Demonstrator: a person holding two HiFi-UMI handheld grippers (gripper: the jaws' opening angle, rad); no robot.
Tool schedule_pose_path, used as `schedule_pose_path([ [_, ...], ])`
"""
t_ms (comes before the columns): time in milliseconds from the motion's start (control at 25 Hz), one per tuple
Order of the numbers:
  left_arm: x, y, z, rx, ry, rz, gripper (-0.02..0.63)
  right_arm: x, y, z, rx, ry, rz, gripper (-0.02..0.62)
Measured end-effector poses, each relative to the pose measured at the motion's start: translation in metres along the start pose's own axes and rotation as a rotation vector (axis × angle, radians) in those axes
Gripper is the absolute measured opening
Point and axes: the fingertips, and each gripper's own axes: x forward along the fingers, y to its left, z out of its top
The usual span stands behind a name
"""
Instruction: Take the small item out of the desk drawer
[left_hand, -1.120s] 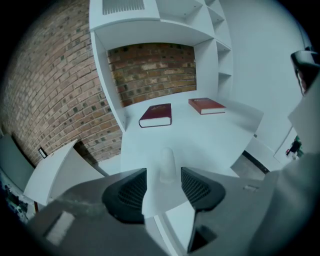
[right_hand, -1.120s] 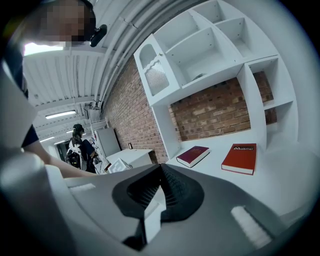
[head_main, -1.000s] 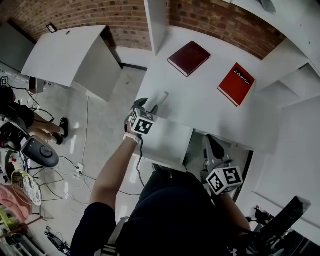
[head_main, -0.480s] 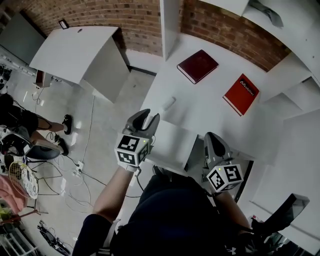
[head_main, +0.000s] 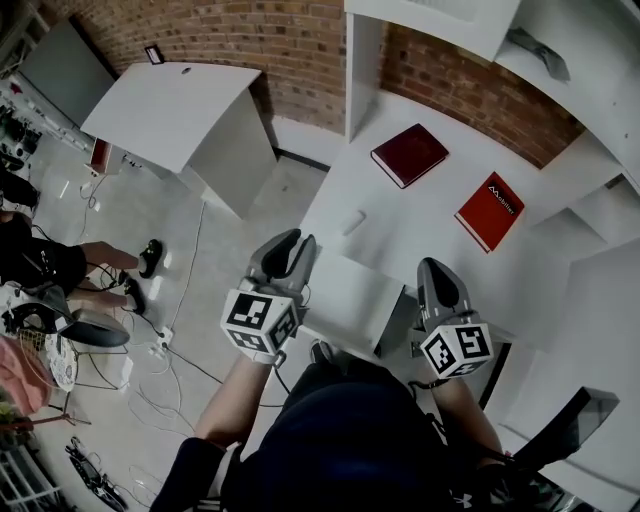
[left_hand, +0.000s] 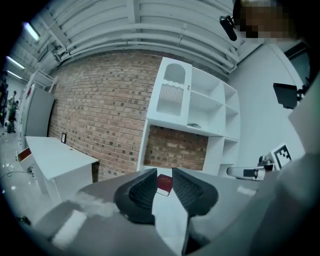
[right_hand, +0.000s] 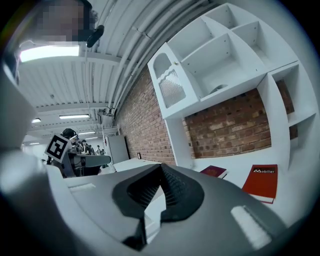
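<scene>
A small white item (head_main: 353, 222) lies on the white desk (head_main: 420, 240), near its left edge. Below it a white drawer (head_main: 350, 295) stands pulled out from under the desk front; I cannot see inside it. My left gripper (head_main: 290, 243) hovers at the drawer's left corner, short of the item. Its jaws are closing with nothing between them, and in the left gripper view a narrow gap (left_hand: 164, 172) still shows. To the right of the drawer, my right gripper (head_main: 437, 268) is held shut and empty, its pads meeting at the tips (right_hand: 160, 167).
A dark red book (head_main: 410, 155) and a red book (head_main: 490, 212) lie farther back on the desk. White shelves (head_main: 560, 60) rise behind and to the right. A second white desk (head_main: 170, 110) stands at left, with floor cables (head_main: 170, 340) and a seated person (head_main: 40, 260).
My left gripper has drawn back from the small white item toward the drawer front, and its jaws have narrowed. The item stays on the desk. The right gripper has risen slightly.
</scene>
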Motion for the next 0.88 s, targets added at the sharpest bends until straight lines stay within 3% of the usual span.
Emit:
schedule_pose_path([
  [320, -0.011, 0.004, 0.038, 0.023, -0.069, 0.066, 0.070, 0.019, 0.007, 0.056, -0.087, -0.105, 0.045, 0.003],
  [480, -0.016, 0.006, 0.051, 0.039, -0.097, 0.100, 0.004, 0.032, 0.015, 0.071, -0.062, -0.116, 0.107, 0.002],
  [680, -0.023, 0.009, 0.062, 0.050, -0.148, 0.122, 0.003, 0.041, 0.040, 0.092, -0.119, -0.156, 0.177, 0.002],
  [880, -0.024, 0.004, 0.070, 0.047, -0.163, 0.124, 0.003, 0.042, 0.050, 0.100, -0.130, -0.172, 0.186, 0.002],
])
